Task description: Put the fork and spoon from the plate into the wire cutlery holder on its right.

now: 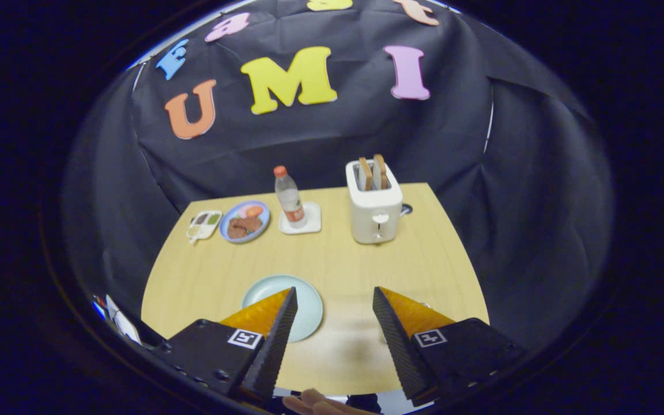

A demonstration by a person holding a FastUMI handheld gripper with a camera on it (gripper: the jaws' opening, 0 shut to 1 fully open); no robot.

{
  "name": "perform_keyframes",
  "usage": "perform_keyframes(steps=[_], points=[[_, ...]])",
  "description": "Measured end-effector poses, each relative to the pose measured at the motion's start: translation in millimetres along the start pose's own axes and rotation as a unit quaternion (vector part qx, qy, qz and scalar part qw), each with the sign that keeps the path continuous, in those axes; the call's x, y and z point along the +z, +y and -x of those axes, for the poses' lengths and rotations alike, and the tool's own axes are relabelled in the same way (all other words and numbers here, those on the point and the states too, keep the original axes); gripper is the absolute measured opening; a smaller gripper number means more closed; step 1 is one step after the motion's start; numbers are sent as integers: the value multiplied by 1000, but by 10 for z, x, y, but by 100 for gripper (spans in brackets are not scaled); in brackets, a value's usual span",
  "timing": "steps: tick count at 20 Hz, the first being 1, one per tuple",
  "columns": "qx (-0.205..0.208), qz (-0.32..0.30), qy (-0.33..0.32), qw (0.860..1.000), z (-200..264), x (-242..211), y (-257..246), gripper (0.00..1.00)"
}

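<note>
Gripper (335, 300) wide open, holding nothing, above the near table (343, 259) edge.
Plate (309, 302) partly behind left finger, looks bare. Fork, spoon, holder: cannot tell. Beyond: toaster (373, 210), bottle (289, 197), food plate (244, 221).

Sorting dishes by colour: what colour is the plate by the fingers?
Pale mint green plate, partly behind the open gripper's one finger; gripper view.
</note>
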State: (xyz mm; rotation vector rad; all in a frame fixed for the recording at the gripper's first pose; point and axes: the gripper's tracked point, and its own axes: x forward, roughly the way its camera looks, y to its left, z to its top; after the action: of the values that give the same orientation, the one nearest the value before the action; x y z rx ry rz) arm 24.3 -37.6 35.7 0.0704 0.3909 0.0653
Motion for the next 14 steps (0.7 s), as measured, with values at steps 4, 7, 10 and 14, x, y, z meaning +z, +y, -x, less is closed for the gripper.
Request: perform_keyframes(steps=[4,7,10,14], points=[[-3,25,-125,992,395,468,323,88],[-5,17,-209,978,811,778,524,91],[-7,0,-279,960,1161,1011,655,90],[-29,10,-334,942,1507,1169,683,91]])
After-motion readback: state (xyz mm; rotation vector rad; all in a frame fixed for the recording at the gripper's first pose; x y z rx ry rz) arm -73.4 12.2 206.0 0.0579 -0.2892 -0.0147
